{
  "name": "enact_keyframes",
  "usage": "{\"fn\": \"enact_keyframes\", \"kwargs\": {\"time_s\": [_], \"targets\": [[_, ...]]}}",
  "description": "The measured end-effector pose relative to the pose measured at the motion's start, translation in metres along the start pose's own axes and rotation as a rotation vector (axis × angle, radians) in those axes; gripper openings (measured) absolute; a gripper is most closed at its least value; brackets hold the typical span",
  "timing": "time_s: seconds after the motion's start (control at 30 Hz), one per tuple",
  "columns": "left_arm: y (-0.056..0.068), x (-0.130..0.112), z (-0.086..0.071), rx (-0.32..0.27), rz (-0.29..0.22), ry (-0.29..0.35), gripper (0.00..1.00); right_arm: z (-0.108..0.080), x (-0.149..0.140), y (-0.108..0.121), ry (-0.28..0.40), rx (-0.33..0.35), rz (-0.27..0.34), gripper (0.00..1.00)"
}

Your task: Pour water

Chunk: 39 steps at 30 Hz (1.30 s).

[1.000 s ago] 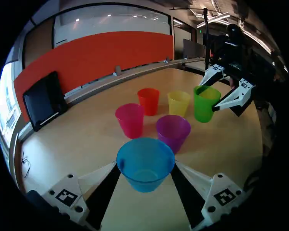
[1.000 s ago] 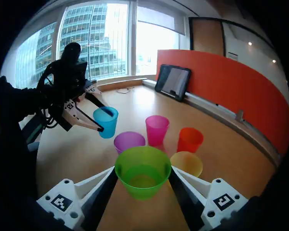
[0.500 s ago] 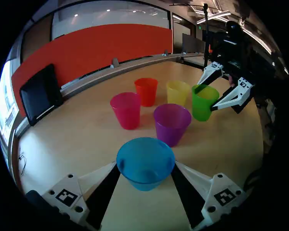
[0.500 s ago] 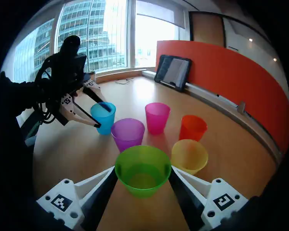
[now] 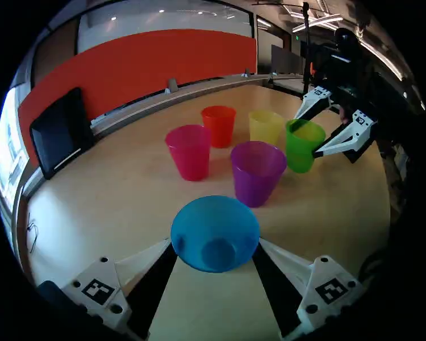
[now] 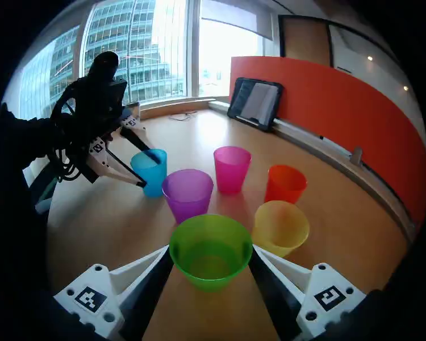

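My left gripper [image 5: 214, 250] is shut on a blue cup [image 5: 214, 233], held above the wooden table and tipped forward toward the purple cup [image 5: 257, 172]. My right gripper [image 6: 211, 260] is shut on a green cup [image 6: 211, 250] that holds a little liquid. In the right gripper view the left gripper [image 6: 140, 168] grips the blue cup [image 6: 150, 171] at the left of the group. In the left gripper view the right gripper [image 5: 321, 132] holds the green cup [image 5: 303, 144] at the right. Pink [image 5: 188, 152], orange [image 5: 218, 125] and yellow [image 5: 265, 127] cups stand on the table.
A dark tablet [image 5: 58, 140] leans against the orange wall panel [image 5: 133, 65] at the table's far edge. Large windows [image 6: 139, 54] lie behind the person's dark sleeve [image 6: 25, 142]. Bare table [image 5: 111, 199] stretches left of the cups.
The blue cup has tipped further forward, its bottom now visible, and has come closer to the purple cup. The green cup has edged nearer the yellow and purple cups.
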<state>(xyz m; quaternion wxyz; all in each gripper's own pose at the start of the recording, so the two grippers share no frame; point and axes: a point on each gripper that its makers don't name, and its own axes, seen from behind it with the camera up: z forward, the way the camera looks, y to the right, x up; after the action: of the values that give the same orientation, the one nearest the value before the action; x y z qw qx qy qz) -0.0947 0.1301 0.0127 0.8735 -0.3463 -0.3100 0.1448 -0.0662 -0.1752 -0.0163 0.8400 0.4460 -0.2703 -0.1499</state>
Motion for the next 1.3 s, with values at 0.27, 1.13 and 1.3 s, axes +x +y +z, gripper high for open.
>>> {"fn": "enact_keyframes", "kwargs": {"time_s": [0.27,1.13,1.3], "targets": [[-0.003,-0.009,-0.005,0.009,-0.015,-0.032,0.96,0.003,-0.007,-0.001,-0.011,-0.005,-0.001,0.91],[0.006,-0.014,-0.027,0.002,-0.051,-0.023,0.96,-0.006,-0.016,0.002,-0.015,-0.049,-0.001,0.99],[0.005,-0.015,-0.035,0.018,-0.051,-0.016,0.96,-0.018,-0.023,0.004,-0.015,-0.072,0.006,0.99]]}}
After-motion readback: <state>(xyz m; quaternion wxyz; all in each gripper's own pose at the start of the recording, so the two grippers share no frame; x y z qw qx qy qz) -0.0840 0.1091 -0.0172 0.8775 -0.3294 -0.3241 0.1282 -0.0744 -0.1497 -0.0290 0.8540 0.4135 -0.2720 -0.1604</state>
